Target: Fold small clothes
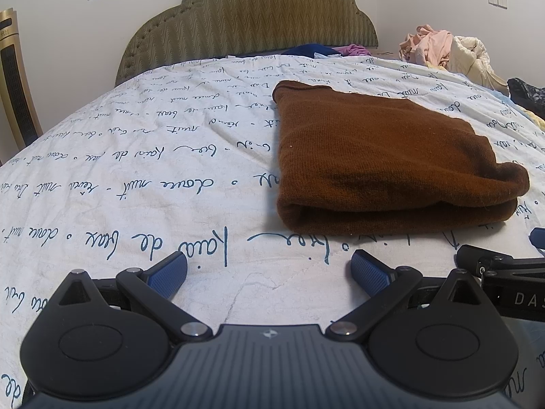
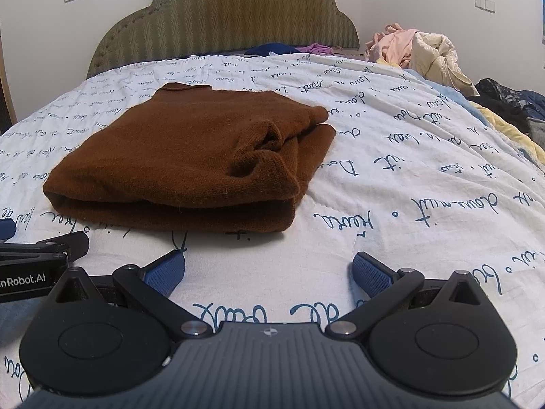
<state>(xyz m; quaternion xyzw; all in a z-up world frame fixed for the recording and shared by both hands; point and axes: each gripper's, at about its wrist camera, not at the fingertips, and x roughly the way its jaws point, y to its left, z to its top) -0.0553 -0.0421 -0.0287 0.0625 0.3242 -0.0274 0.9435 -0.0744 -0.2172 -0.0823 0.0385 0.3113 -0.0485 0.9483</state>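
A brown knit garment [image 1: 381, 156] lies folded into a thick rectangle on the white script-printed bedspread [image 1: 136, 170]. In the right wrist view the same brown garment [image 2: 190, 160] shows a bunched sleeve end on its right side. My left gripper [image 1: 269, 269] stands open just short of the garment's near fold, with nothing between its blue pads. My right gripper [image 2: 269, 269] is also open and empty, a little in front of the garment's near right corner. Each gripper shows at the edge of the other's view.
A green padded headboard [image 1: 252, 24] stands at the far end of the bed. A heap of pink and cream clothes [image 2: 419, 51] sits at the far right, with dark and yellow garments [image 2: 504, 109] along the right edge. Blue and purple items [image 2: 289, 48] lie by the headboard.
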